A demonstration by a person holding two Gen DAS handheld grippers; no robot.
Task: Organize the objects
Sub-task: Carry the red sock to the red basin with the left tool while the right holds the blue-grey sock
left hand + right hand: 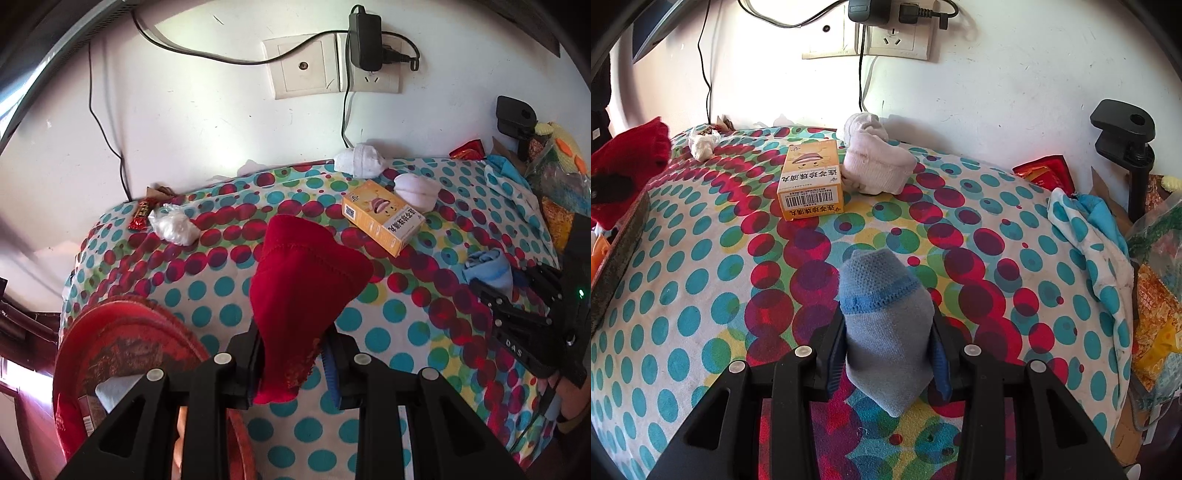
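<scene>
1. While we hold the left tool (pixel 293 356) over the dotted table (pixel 207 295), its two fingers are closed on a red cloth (pixel 303 280), which stands up from between the pads and hangs a little below them.
2. Below and to the left of that tool we see a red tray (pixel 122 332) with a few items lying in it; its rim runs under the left finger.
3. Ahead of the left tool and slightly right lies an orange box (pixel 382 216), flat on the table, with a white sock bundle (pixel 415 190) just beyond it, touching or nearly touching its far corner.
4. Farther ahead, near the wall, another white sock bundle (pixel 358 158) rests at the table's back edge.
5. Ahead and to the left of the left tool sit a crumpled clear bag (pixel 173 227) and, beside it, a red snack wrapper (pixel 142 218).
6. Our right tool (pixel 888 354) is closed on a blue sock (pixel 886 325), gripped from both sides, its banded cuff end pointing away from us.
7. Ahead of the right tool and a little left we see the same orange box (pixel 810 179), with a white sock bundle (pixel 875 158) pressed against its right side.
8. To the far right of the right tool a black clamp (pixel 1124 136) stands by the wall.
</scene>
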